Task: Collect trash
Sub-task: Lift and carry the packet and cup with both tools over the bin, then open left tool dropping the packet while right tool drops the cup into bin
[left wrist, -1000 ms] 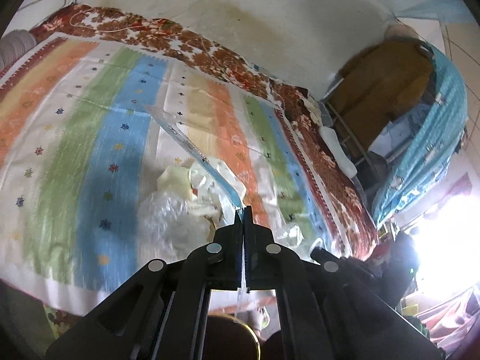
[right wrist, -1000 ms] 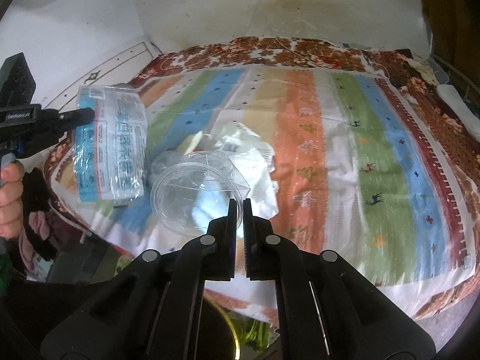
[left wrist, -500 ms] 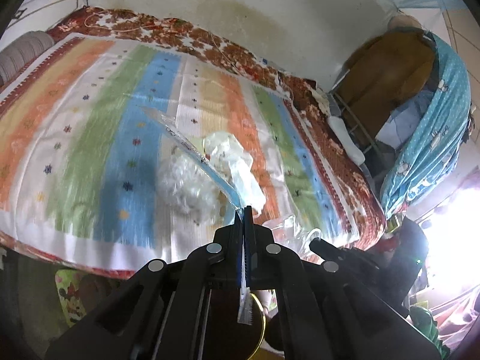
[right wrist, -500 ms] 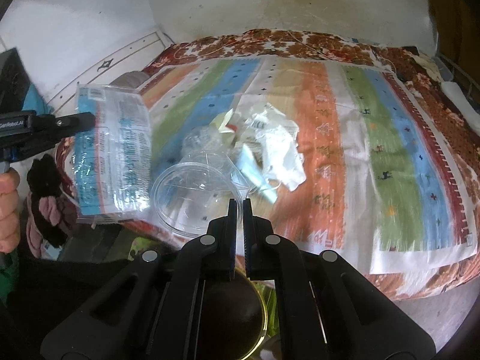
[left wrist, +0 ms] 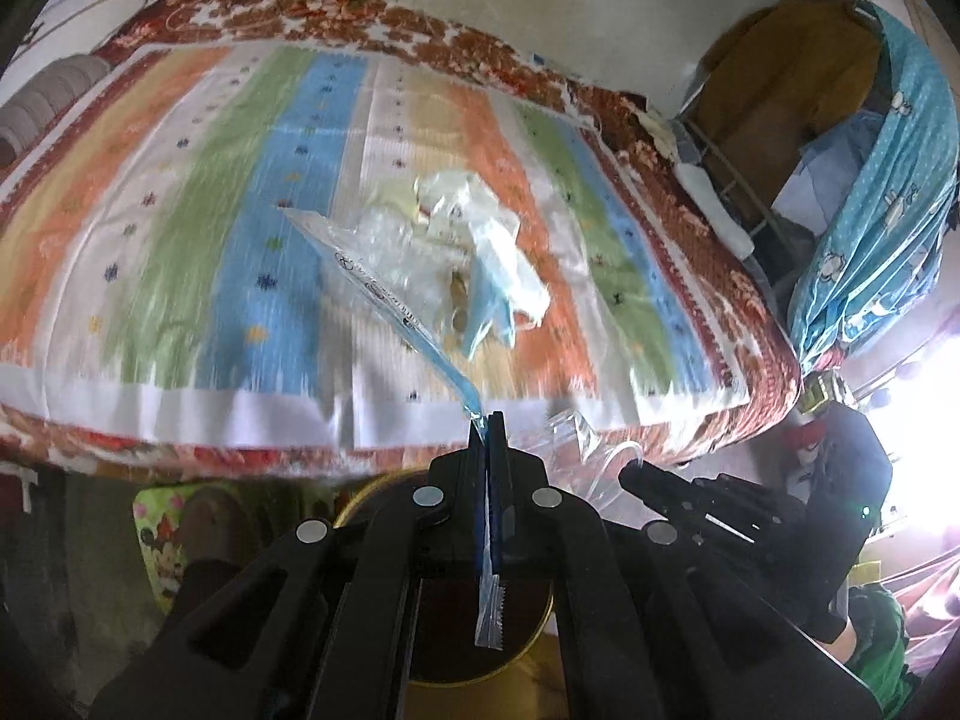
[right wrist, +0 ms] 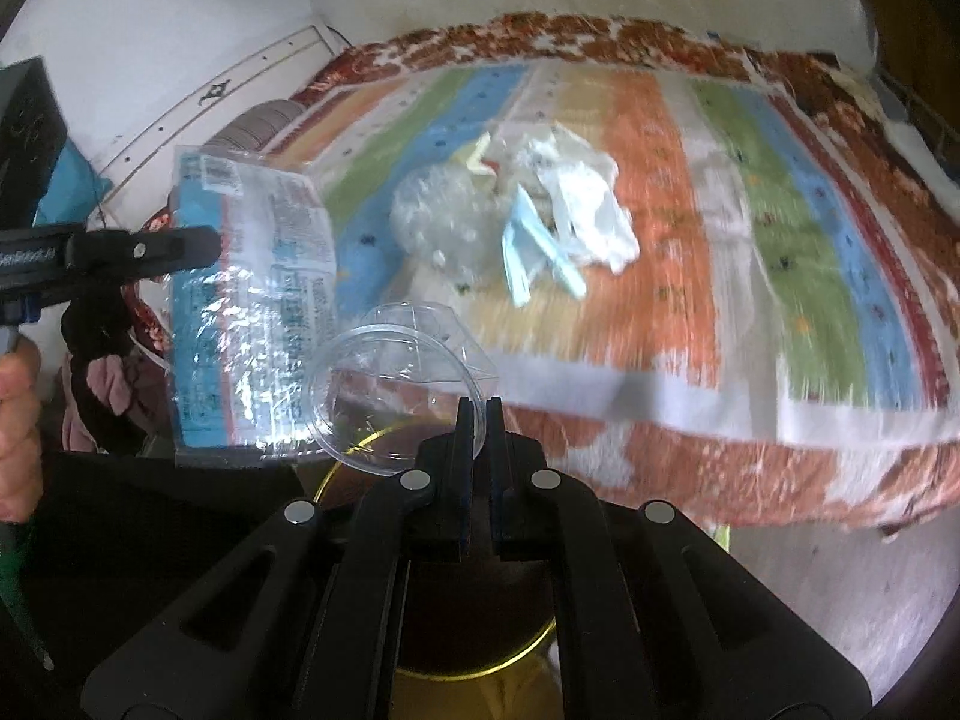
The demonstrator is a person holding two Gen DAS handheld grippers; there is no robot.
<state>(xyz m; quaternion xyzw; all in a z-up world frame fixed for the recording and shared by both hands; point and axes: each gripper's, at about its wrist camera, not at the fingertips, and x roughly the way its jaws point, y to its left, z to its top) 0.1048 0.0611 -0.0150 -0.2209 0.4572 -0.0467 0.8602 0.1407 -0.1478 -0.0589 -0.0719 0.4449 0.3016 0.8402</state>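
Left gripper (left wrist: 487,420) pinches a flat plastic wrapper (right wrist: 252,306); right gripper (right wrist: 478,405) clamps a clear lid (right wrist: 384,384), both held above the yellow-rimmed bin (right wrist: 360,450). Best to centre each piece over the opening before letting go, as light plastic drifts. More trash (right wrist: 540,222) lies on the bed (right wrist: 780,240).

Motion-blurred bedspread (left wrist: 252,228), blown-out glare right, fisheye vignetting

The left gripper (left wrist: 487,420) holds a wrapper (right wrist: 252,300) between its jaws, out over the bed's (left wrist: 180,210) near edge. To its right, the right gripper (right wrist: 477,414) holds a lid (right wrist: 390,390), which sits left of those jaws. Ahead of both jaws, a trash pile (right wrist: 522,222) lies on the bed. Below the jaws, before the bed, stands a bin (right wrist: 474,648).
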